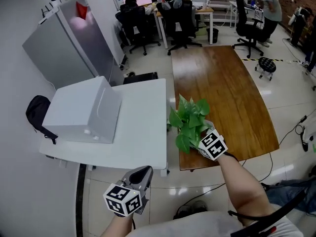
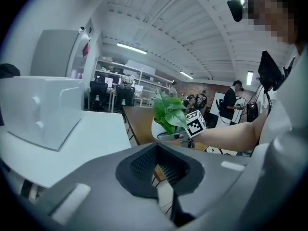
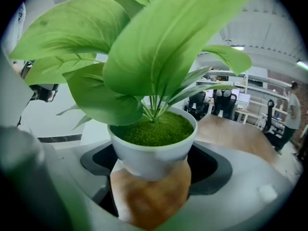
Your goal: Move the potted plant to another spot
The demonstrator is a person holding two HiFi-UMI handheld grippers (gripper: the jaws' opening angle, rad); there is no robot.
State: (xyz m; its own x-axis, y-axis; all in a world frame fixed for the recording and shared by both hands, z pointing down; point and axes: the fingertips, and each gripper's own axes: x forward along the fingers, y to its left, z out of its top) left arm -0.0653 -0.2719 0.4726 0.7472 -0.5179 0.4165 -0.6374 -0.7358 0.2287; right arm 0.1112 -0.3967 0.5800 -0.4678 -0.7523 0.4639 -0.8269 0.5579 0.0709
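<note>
The potted plant (image 1: 187, 118) has broad green leaves and a white pot (image 3: 153, 146). My right gripper (image 1: 196, 135) is shut on the pot, with a jaw against each side, and holds it in the air over the near left corner of the brown wooden table (image 1: 222, 88). In the right gripper view the leaves (image 3: 159, 47) fill the top, and wood shows under the pot. My left gripper (image 1: 142, 173) hangs low in front of the white table (image 1: 143, 127), jaws together and empty. From the left gripper view the plant (image 2: 168, 112) shows off to the right.
A white box (image 1: 84, 110) sits on the white table's left half. Behind it stands a grey cabinet (image 1: 64, 43), and a black bag (image 1: 37, 112) hangs at the table's left end. Office chairs (image 1: 180, 21), desks and a person (image 1: 270, 4) are at the back.
</note>
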